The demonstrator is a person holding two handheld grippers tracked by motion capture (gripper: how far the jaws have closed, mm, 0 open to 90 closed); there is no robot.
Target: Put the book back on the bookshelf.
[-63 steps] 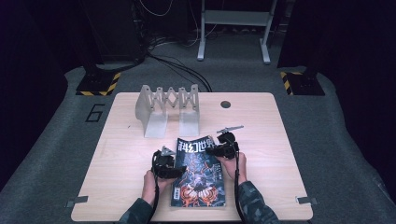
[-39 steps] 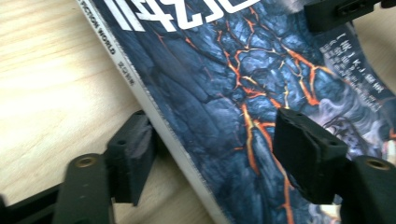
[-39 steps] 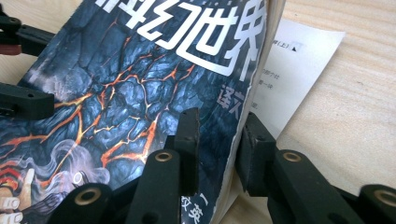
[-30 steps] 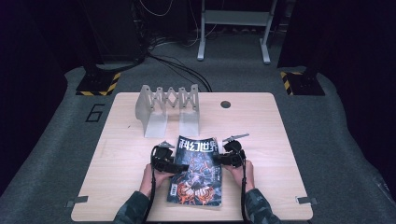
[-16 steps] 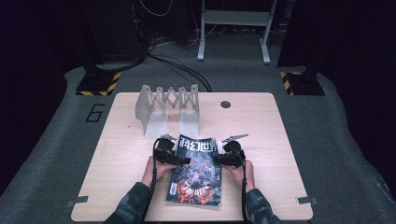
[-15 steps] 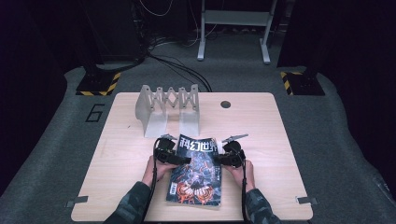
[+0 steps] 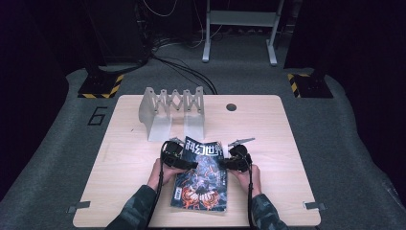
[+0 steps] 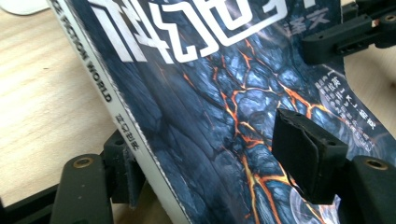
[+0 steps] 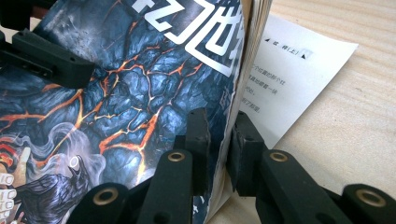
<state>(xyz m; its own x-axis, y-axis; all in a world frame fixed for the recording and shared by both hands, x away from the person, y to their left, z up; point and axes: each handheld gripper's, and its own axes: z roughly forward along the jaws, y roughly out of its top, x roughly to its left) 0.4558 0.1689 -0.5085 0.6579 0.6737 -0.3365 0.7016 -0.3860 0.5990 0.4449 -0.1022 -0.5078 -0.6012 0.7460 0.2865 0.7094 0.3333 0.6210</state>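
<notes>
A magazine (image 7: 203, 179) with a dark blue cover veined in orange lies at the table's near middle. My right gripper (image 7: 237, 158) is shut on its right-hand edge. In the right gripper view (image 9: 220, 140) the pads pinch the cover and a thick stack of pages, raised off a white page (image 9: 299, 70) that lies flat on the wood. My left gripper (image 7: 174, 155) is at the spine. In the left gripper view (image 8: 215, 158) one pad (image 8: 123, 172) stands beside the spine and the other pad (image 8: 306, 158) hovers over the cover. Its jaws have just been closing around that edge, without pressing.
A pale folding rack (image 7: 172, 108) with several slots stands behind the magazine, toward the far left. A round hole (image 7: 231, 107) is in the wooden table (image 7: 297, 158) near the far edge. Bare wood lies to either side of the hands.
My left gripper has moved up along the magazine's left edge, away from the person, and in over the spine. The right gripper has kept its hold and barely shifted.
</notes>
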